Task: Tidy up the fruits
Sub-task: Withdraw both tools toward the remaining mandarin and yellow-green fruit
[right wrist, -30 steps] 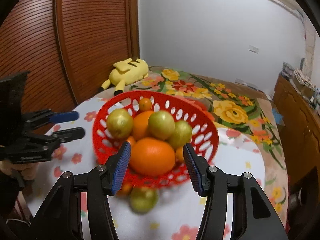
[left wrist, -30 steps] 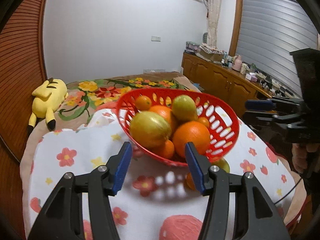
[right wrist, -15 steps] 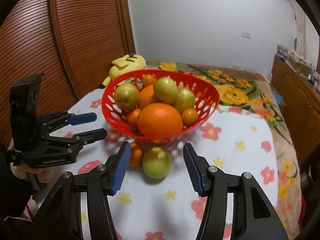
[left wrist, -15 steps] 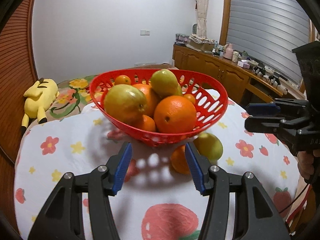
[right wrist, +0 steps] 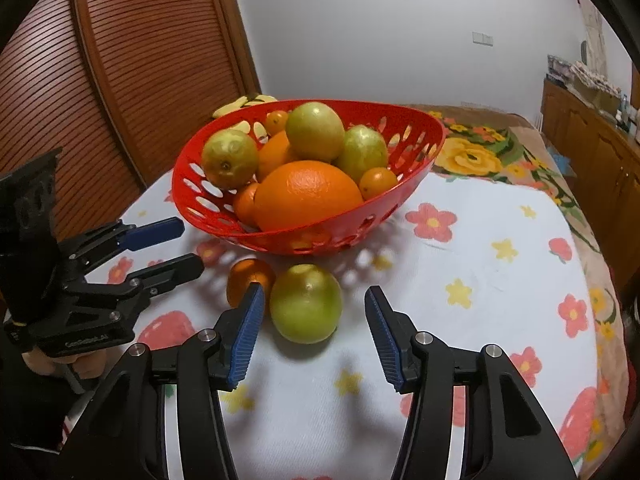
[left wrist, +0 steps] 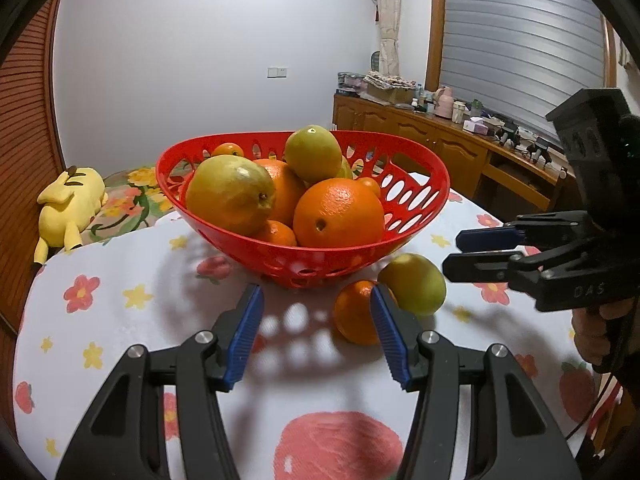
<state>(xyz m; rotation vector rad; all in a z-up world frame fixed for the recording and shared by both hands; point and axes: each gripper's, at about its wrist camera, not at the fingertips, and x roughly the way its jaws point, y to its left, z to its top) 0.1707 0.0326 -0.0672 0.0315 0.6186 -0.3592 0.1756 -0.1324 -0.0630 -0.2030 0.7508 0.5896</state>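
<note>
Landmark: red basket (left wrist: 416,208), perforated plastic with oval slots, on a worktop (left wrist: 120,320) under a white cloth printed with flowers and strawberries.

Left wrist view only: a wooden sideboard (left wrist: 440,140) behind and right of the basket, its top crowded with small items too small to name; a grey slatted blind (left wrist: 520,28) above it; the whole yellow plush toy (left wrist: 72,204) left of the basket. In the right wrist view only a yellow scrap of that toy shows above the basket's far rim; this view adds a slatted wooden door (right wrist: 120,60) left of the basket and a floral bedspread (right wrist: 472,156) behind it.

Basket heaped: a large dimpled orange (right wrist: 308,196) at the front, smooth yellow-green round fruits and small mandarins behind. Lower fruits are hidden by the basket's wall.

Two fruits lie loose on the cloth just in front of the basket, touching: a green fruit (right wrist: 306,304) and a small orange (left wrist: 356,316). In the left view a pad cuts off the small orange's right side; in the right view a pad covers its lower edge.

Left gripper (left wrist: 316,336): jaws parted, ribbed blue pads, nothing between them but cloth; small orange just behind the right pad. Right gripper (right wrist: 312,332): jaws parted, flanking the green fruit, pads clear of it, gap visible on both sides. A hand shows at each view's edge, partly cut off.
</note>
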